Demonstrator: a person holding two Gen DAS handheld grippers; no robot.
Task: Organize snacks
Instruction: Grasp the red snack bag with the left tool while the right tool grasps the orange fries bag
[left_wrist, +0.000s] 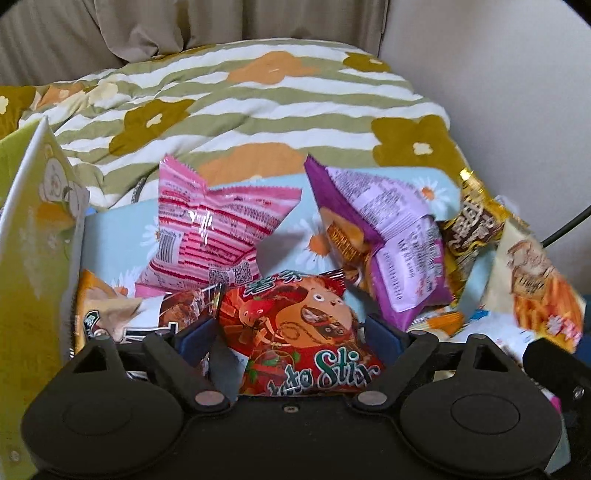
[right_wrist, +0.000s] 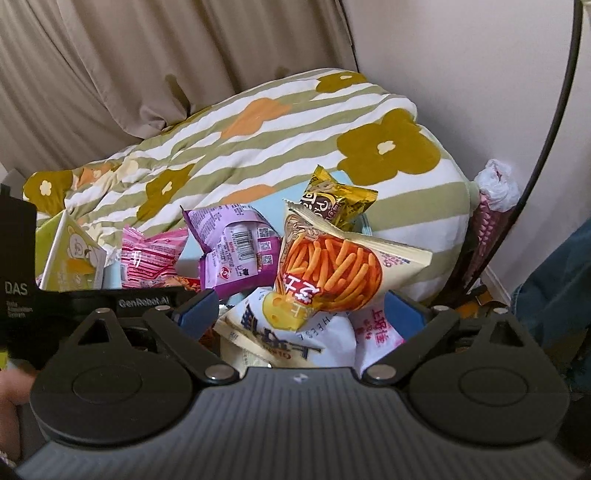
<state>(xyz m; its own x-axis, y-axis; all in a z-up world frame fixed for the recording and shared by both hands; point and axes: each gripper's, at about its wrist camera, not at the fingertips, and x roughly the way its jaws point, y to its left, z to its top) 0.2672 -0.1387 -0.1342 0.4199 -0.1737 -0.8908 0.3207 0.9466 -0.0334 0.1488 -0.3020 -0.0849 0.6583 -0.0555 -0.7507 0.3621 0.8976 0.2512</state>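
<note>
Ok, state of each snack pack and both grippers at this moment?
left gripper: jaws open around the red pack, not closed on it
red Stix pack: sealed, lying between the left jaws
pink pack: sealed, back side up
purple pack: sealed, tilted, back side showing
right gripper: jaws open
orange sticks pack: sealed, propped on the pile
gold pack: sealed, tilted

We hold both grippers low and level, pointing forward. Our left gripper (left_wrist: 290, 332) has its 2 blue-padded fingers (left_wrist: 195, 334) spread wide, and a red packet (left_wrist: 303, 332) lies in the gap between them, though we cannot tell whether either pad touches it. Our right gripper (right_wrist: 301, 314) is likewise spread, its 2 fingers (right_wrist: 402, 314) standing apart on either side of a fries packet (right_wrist: 332, 269), with no visible clamp on it.
</note>
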